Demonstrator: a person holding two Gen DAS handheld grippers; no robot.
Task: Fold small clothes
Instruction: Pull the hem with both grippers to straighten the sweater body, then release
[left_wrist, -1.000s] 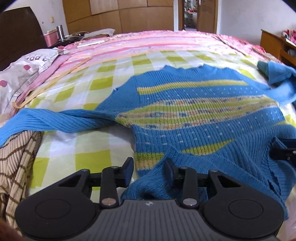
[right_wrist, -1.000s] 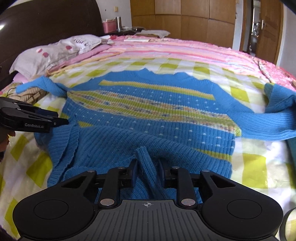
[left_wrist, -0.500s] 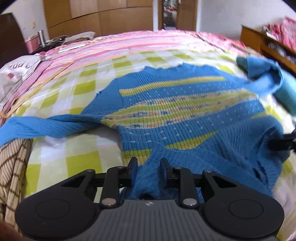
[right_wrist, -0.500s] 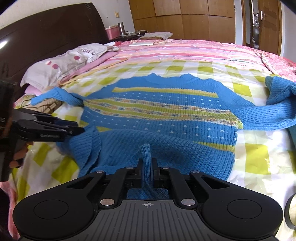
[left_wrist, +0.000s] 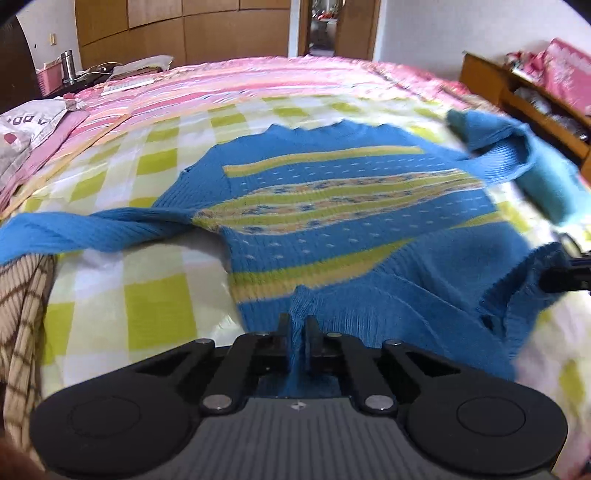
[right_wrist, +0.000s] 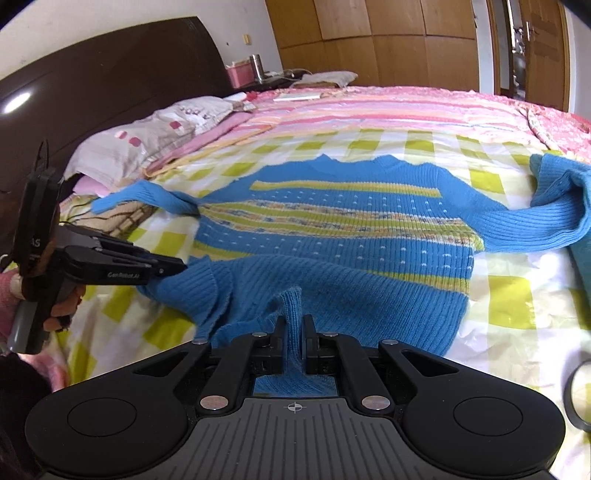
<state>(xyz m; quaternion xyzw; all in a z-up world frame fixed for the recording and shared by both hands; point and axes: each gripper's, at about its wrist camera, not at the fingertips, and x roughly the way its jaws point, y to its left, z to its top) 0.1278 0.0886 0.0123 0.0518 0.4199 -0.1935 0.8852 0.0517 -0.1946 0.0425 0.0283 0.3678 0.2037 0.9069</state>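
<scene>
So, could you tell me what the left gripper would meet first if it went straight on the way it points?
Probably the blue sweater itself: the left gripper, shut on its hem, points down over the striped body, though depth is unclear.

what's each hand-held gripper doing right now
left hand-held gripper: just closed on the blue striped knit sweater hem
right hand-held gripper: shut on the same hem

Sweater (right_wrist: 332, 236) lies flat on the bed (right_wrist: 509, 306), pillow (right_wrist: 147, 144) off to its left by the headboard (right_wrist: 110, 85), wardrobe (right_wrist: 388, 37) way behind it.
</scene>
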